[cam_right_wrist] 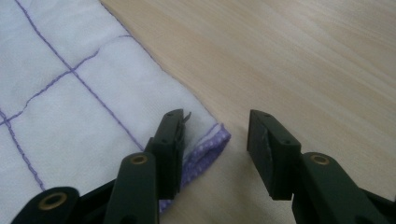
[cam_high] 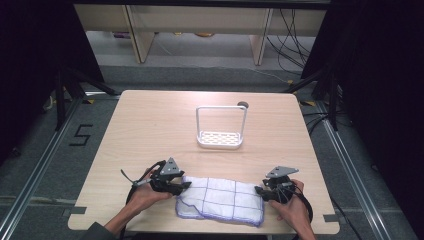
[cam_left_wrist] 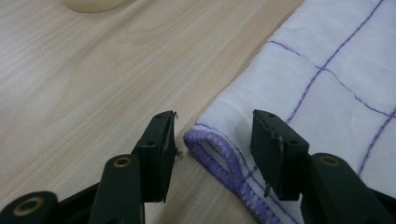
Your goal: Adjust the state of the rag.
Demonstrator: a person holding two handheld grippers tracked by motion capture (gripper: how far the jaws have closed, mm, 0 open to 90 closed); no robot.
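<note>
Folded white cloth with purple grid lies flat near the desk front edge, about 6 o'clock from the white wire rack at desk centre. Long axis runs left-right, 9 to 3 o'clock in the high view.

Left gripper sits at the cloth's 9 o'clock end, right gripper at its 3 o'clock end. Each hand is as near to its own end as the other; neither has the advantage.

Left gripper view: jaws partly open, about half width, straddling the purple-stitched corner of the cloth. Corner sits in the gap at 12 o'clock from the jaws, pads not pressing on it. One jaw is over bare wood, the other over fabric.

Right gripper view: same picture mirrored. Jaws partly open, the hemmed corner lies between them, nearer the 9 o'clock jaw, which stands over fabric; the 3 o'clock jaw is over bare desk. No pinch visible.

Judgement: 2 corner grasps are being lined up, 1 per hand. Key relation is each corner lying flat on the wood, so the jaw on the desk side must get low enough to catch the hem rather than slide over it.
</note>
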